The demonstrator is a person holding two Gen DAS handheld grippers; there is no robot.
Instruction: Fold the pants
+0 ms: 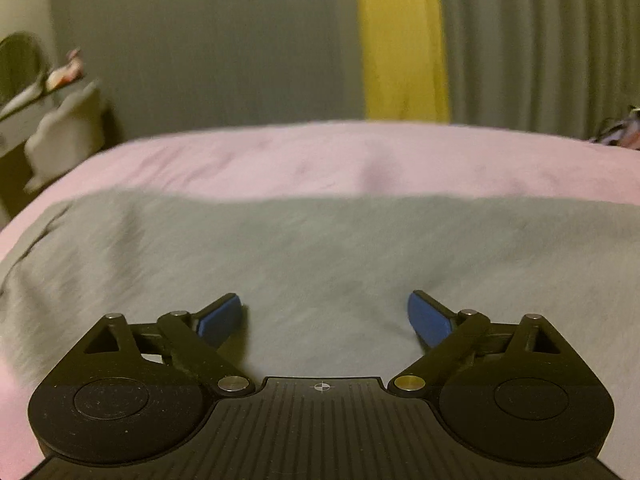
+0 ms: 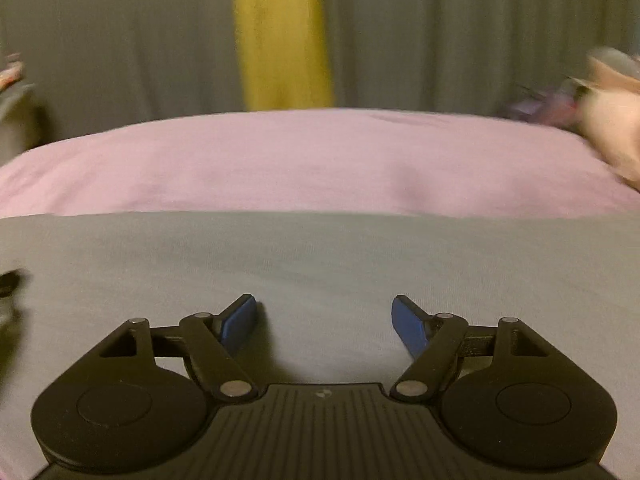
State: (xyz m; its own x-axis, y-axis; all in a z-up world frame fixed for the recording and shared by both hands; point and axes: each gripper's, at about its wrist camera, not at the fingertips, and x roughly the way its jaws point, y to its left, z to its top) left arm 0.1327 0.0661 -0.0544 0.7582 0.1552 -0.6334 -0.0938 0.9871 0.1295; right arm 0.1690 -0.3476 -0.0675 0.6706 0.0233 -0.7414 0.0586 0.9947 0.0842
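On the pink bed [image 1: 304, 156], grey pants [image 1: 320, 248] lie under both spread grippers.

My bed [image 1: 320, 152] wears a pink sheet, smooth but for a soft dent near its middle. The grey pants [image 1: 320, 248] lie spread flat straight on the sheet, covering the near half from nine o'clock across to three o'clock; their far edge runs nearly straight, and bare pink shows beyond it toward twelve. At the pants' nine o'clock end the cloth bunches into a few creases. Up at two o'clock, on the bed's far corner, sits a blurred jumble of purple and pale things [image 2: 592, 96] I cannot make out.
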